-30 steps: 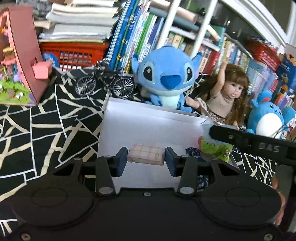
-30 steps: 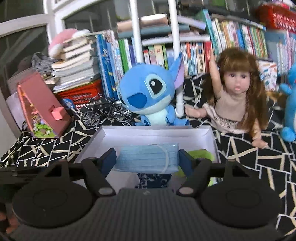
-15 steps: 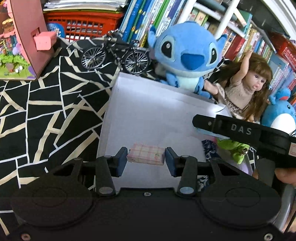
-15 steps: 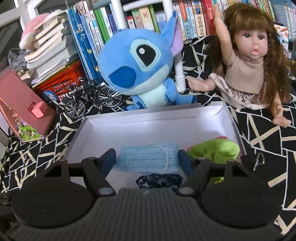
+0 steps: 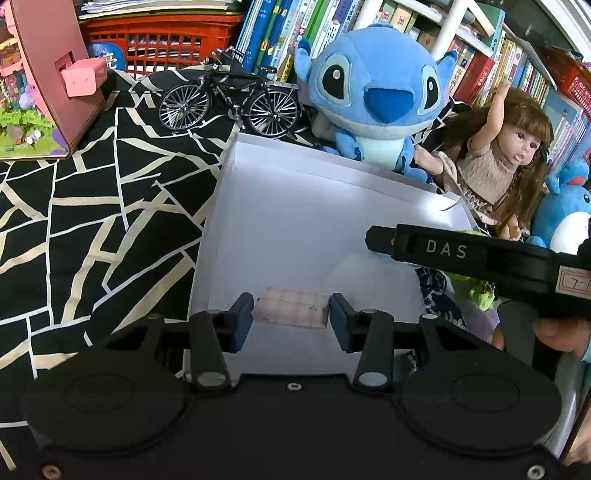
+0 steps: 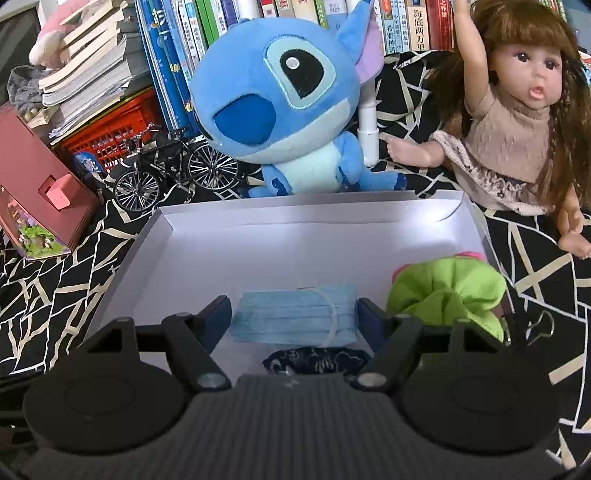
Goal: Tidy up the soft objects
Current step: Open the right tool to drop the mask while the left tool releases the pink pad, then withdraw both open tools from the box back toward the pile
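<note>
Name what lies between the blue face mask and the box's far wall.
Nothing: in the right wrist view, bare white floor runs from the face mask to the box wall.

A black cloth (image 5: 92, 206) crossed by cream lines covers the worktop. Behind it stands a white-framed bookshelf (image 5: 447, 29) packed with upright, colourful books (image 6: 173, 66), with a red plastic crate (image 5: 162, 37) under a stack of lying books (image 6: 85, 70) at the left. The light is even and bright, throwing soft shadows.
</note>
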Demonstrator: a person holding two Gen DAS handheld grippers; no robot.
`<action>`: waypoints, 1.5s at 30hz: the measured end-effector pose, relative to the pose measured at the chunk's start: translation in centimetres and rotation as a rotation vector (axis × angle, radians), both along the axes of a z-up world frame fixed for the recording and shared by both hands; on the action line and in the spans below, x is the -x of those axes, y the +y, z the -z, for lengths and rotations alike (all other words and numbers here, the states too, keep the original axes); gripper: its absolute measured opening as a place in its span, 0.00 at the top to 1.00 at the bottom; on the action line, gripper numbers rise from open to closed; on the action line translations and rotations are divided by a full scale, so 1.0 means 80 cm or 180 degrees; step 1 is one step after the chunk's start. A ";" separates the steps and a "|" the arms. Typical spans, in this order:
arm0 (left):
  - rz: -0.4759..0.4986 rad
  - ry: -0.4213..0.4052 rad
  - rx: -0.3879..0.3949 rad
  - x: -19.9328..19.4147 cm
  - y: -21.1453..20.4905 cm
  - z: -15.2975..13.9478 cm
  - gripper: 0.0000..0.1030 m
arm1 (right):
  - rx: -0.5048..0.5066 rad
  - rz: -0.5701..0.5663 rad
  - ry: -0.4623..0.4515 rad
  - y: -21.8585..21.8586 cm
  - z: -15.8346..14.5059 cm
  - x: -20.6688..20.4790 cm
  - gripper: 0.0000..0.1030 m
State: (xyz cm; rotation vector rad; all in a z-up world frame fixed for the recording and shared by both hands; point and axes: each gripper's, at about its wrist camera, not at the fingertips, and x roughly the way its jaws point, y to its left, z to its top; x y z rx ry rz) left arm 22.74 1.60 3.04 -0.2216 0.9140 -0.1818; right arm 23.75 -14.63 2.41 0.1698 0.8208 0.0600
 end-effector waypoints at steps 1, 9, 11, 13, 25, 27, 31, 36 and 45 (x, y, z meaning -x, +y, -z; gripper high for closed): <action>0.0001 0.0008 -0.0001 0.000 0.000 0.001 0.59 | 0.0002 -0.0005 0.0002 0.001 0.000 0.000 0.25; 0.0001 0.0026 0.0004 -0.001 0.001 0.003 0.59 | 0.0005 0.0002 -0.0001 0.001 0.000 0.002 0.19; 0.0007 0.0021 -0.0003 0.000 0.001 0.004 0.57 | -0.0012 0.0010 -0.0006 0.000 0.000 0.003 0.18; 0.0012 0.0006 -0.0017 0.001 0.002 0.003 0.55 | -0.0026 0.0013 -0.0005 0.000 -0.001 0.004 0.17; 0.0032 -0.0171 -0.0014 0.020 0.009 -0.021 0.35 | -0.0172 -0.0041 -0.0170 -0.002 -0.021 0.023 0.10; 0.0051 -0.0225 -0.0020 0.025 0.011 -0.026 0.33 | -0.0182 -0.0065 -0.0225 -0.002 -0.026 0.029 0.10; 0.0097 -0.0354 -0.0068 0.039 0.012 -0.036 0.29 | -0.0166 -0.0128 -0.0360 -0.002 -0.040 0.046 0.09; 0.0137 -0.0570 -0.0123 0.061 0.014 -0.049 0.24 | -0.0177 -0.0203 -0.0556 -0.004 -0.054 0.073 0.07; 0.0241 -0.0856 -0.0191 0.107 0.016 -0.059 0.19 | -0.0231 -0.0246 -0.0835 -0.021 -0.063 0.129 0.04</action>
